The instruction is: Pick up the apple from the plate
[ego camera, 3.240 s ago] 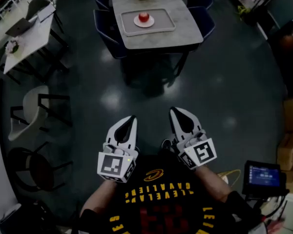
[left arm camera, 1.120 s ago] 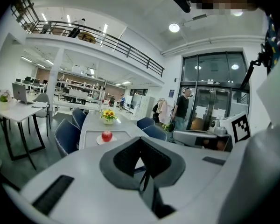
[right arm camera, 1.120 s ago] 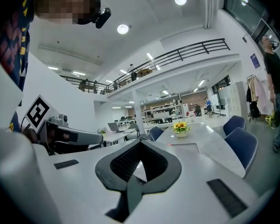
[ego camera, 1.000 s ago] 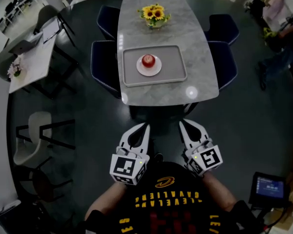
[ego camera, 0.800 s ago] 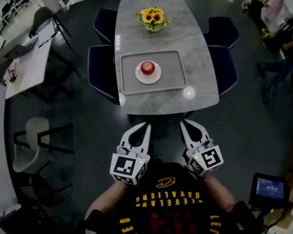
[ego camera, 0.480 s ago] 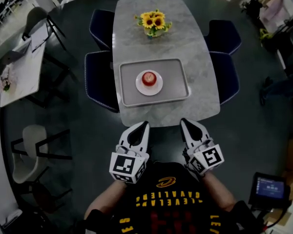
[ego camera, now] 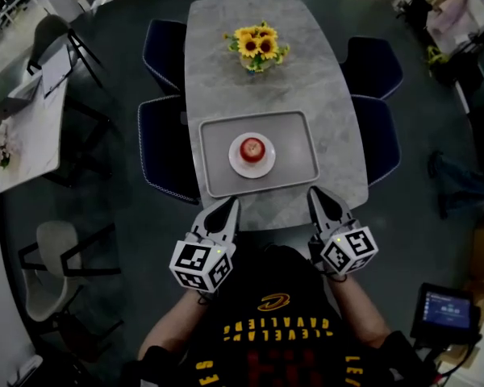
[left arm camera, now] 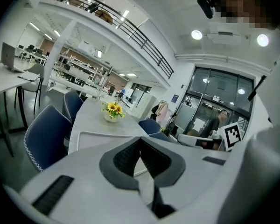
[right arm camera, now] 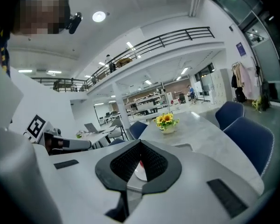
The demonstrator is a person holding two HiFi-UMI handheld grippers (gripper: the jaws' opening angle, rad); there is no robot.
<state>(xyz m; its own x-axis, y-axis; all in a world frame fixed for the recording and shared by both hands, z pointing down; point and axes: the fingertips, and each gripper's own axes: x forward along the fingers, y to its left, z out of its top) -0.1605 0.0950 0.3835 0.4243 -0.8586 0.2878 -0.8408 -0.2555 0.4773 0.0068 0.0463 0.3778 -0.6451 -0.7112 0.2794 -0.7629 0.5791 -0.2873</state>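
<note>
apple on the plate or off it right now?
On it: the apple sits centred on the white plate in the tray. Both the left tongs and right tongs are shut, empty, short of the apple.

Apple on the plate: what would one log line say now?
apple: on plate, untouched | plate: in tray on table | left claw: shut, empty | right claw: shut, empty

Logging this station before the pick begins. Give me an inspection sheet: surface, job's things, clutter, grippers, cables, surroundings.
Surface: grey table, grey tray near its front edge.
Job's things: red apple on white plate, mid-tray.
Clutter: sunflower vase beyond the tray.
Grippers: left gripper and right gripper both shut, empty, at the table's near edge.
Cables: nothing seen on the table.
Surroundings: dark blue chairs on both sides; white desk at left; lit screen at lower right.
</note>
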